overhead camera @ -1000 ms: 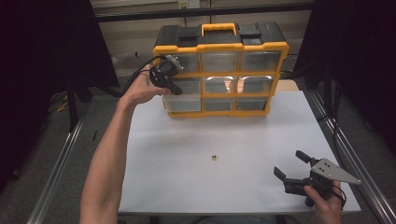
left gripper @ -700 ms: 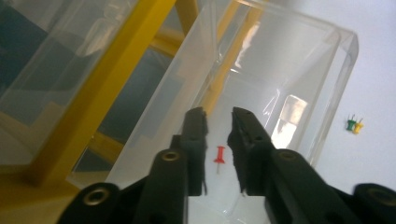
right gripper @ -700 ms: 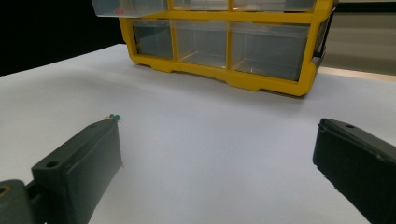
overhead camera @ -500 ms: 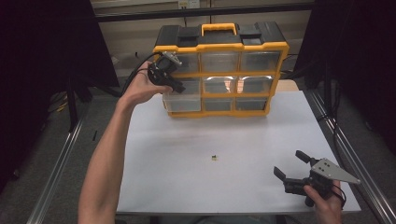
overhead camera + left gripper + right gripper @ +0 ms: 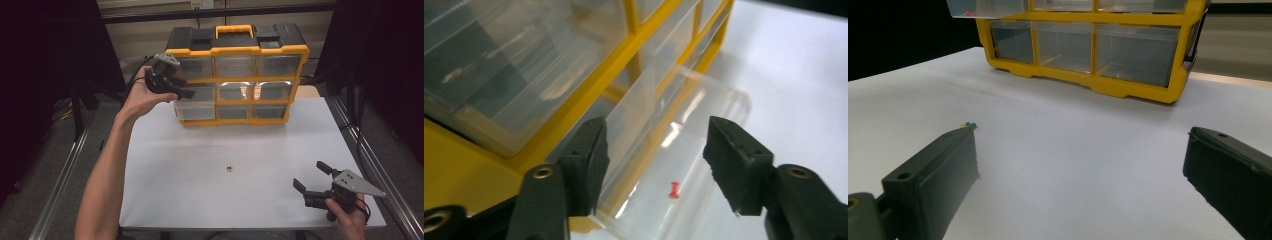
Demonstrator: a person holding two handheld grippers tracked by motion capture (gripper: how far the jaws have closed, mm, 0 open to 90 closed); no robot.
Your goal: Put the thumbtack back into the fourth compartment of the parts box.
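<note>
left claw (image 5: 654, 160) spread wide over pulled-out clear drawer (image 5: 684, 150) with 1 red pushpin (image 5: 674, 190), right claw (image 5: 312, 176) released too, no readable labels

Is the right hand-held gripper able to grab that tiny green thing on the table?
Probably yes. The right hand-held gripper has its jaws open, and the tiny green thing lies alone on the bare white table, with nothing between them. It is very small, though, so pinching it may be fiddly.
</note>
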